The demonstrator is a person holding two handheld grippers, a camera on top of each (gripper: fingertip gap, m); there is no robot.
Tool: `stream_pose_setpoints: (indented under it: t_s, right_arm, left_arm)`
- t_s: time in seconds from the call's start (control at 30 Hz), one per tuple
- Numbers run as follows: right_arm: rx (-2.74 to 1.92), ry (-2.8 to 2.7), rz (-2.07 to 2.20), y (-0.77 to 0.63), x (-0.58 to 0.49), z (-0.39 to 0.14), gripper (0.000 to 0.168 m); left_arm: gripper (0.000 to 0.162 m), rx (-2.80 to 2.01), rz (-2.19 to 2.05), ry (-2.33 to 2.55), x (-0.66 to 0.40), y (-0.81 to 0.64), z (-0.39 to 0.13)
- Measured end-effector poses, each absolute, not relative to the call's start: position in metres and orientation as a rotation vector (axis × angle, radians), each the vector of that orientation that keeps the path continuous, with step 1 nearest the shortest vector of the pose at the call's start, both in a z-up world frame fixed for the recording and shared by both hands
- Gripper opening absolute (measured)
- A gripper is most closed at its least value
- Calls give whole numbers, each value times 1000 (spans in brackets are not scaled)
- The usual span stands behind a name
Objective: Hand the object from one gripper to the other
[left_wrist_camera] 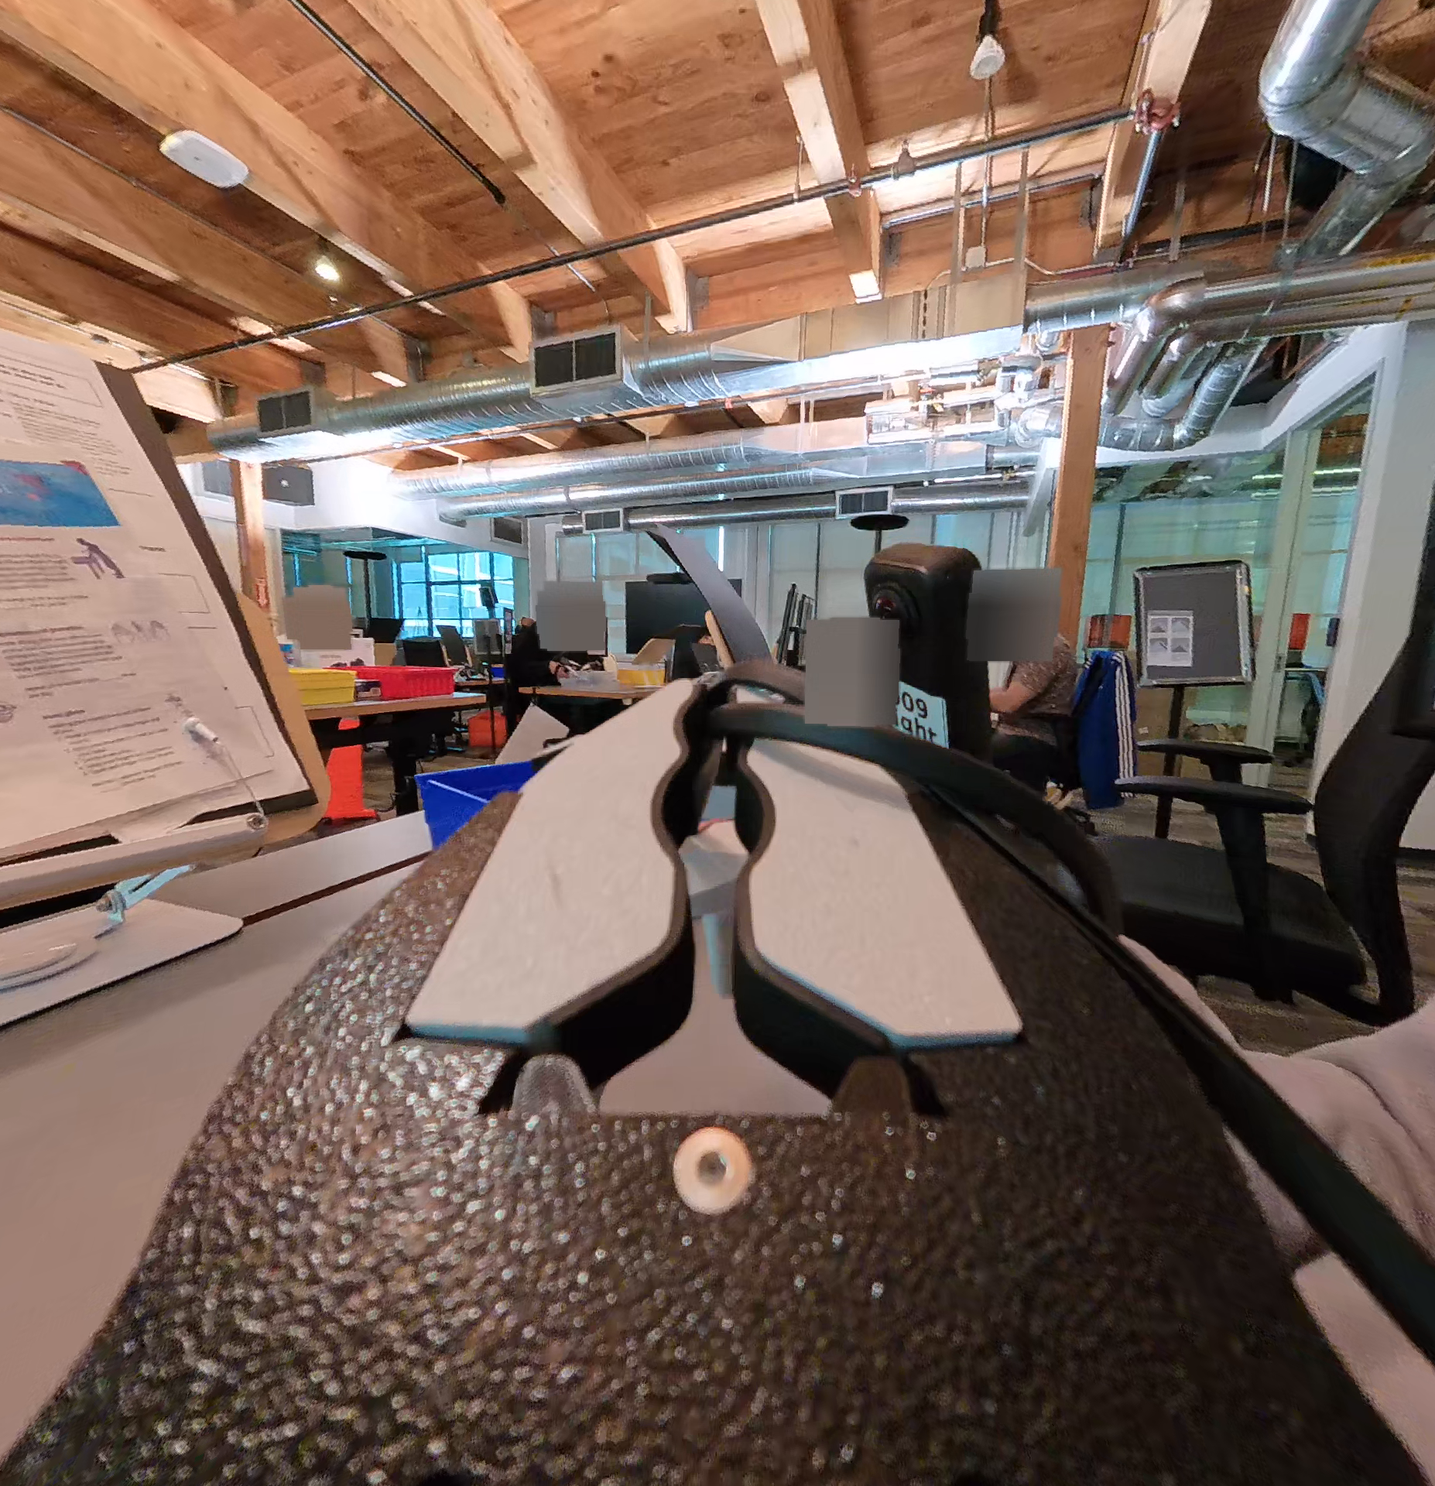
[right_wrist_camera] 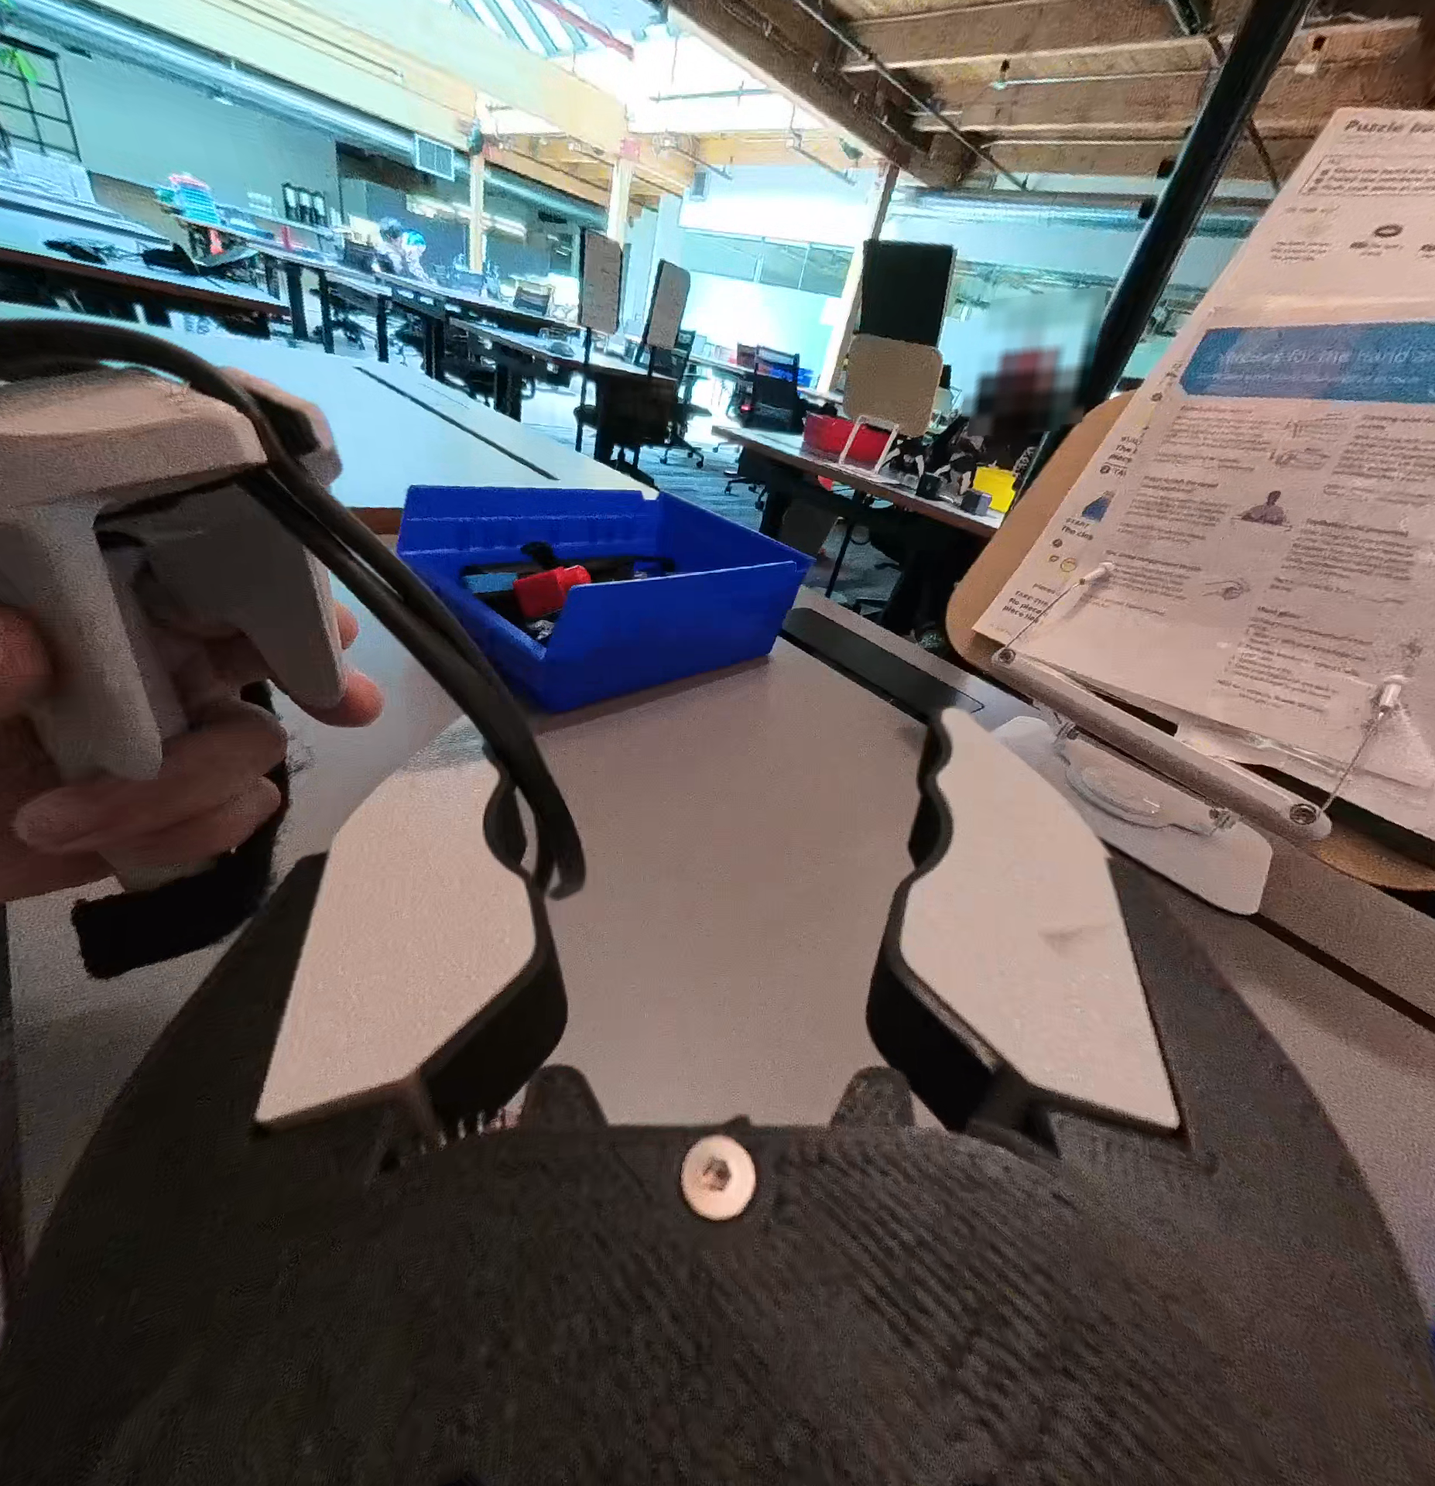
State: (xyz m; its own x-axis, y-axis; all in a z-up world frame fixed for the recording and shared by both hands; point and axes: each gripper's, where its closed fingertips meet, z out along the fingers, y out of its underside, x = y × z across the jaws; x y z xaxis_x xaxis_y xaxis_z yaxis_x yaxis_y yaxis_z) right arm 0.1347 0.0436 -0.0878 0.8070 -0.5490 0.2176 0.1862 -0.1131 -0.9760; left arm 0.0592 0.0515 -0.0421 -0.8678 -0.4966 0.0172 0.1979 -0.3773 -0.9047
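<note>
The left tongs (left_wrist_camera: 710, 716) are clenched on a looped black cable (left_wrist_camera: 923, 772), which is pinched at their tips and arcs away to the right and downward past the tongs' dark speckled body. In the right wrist view the same black cable (right_wrist_camera: 425, 611) curves down from the left device, held in a person's hand (right_wrist_camera: 135, 764), and its bent end hangs just at the inner edge of the left-hand finger of the right tongs (right_wrist_camera: 722, 812). Those right tongs stand wide apart and released, with nothing between the jaws but the grey surface (right_wrist_camera: 730, 804) below.

Judged from this, the handover is about midway: the cable is lifted and offered, and its end has reached the mouth of the receiving tongs, but they have not closed on it. What seems left is to bring the cable fully between the white pads, clamp down, and then let the left tongs release.

One container is near: a blue plastic open-fronted bin (right_wrist_camera: 618, 635) resting on the surface ahead of the right tongs. Inside it lies a red blocky piece (right_wrist_camera: 549, 587) among dark items, possibly straps or more cable; they are too small to make out. A corner of the blue bin (left_wrist_camera: 465, 796) also shows in the left wrist view. A printed sheet on a tilted stand (right_wrist_camera: 1261, 515) sits to the right.
</note>
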Motion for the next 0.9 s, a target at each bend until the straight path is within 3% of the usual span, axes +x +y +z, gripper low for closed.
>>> stream_pose_setpoints:
  t_s: [0.07,0.13,0.17,0.23,0.37,0.43,0.47,0.53,0.57,0.73,0.9]
  right_arm:
    - [-1569,306,-672,47,136,-88,79]
    - [-1518,257,-668,56,127,-83,53]
    - [-1477,242,-633,60,122,-78,55]
    - [-1468,197,-503,72,108,-78,74]
    - [-1509,150,-491,73,103,-81,67]
    - [-1525,88,-461,74,94,-81,56]
    - [-1516,44,-440,75,88,-79,64]
    - [-1434,27,-446,72,84,-68,57]
    - [-1422,31,-445,71,85,-67,37]
    - [-1564,48,-621,70,104,-87,40]
    - [-1608,-35,-687,76,99,-93,18]
  left_arm:
    - [4,-397,-2262,1436,59,49,-44]
    - [4,-393,-2247,1456,60,48,-45]
    - [4,-390,-2248,1462,59,48,-45]
    - [3,-381,-2240,1482,58,46,-47]
    - [4,-386,-2201,1503,61,46,-50]
    - [3,-383,-2197,1484,61,47,-48]
    - [4,-388,-2189,1476,61,49,-48]
    - [4,-398,-2196,1469,62,51,-47]
    - [3,-410,-2196,1457,63,52,-46]
    - [4,-450,-2145,1395,69,61,-44]
    - [3,-461,-2166,1358,69,67,-40]
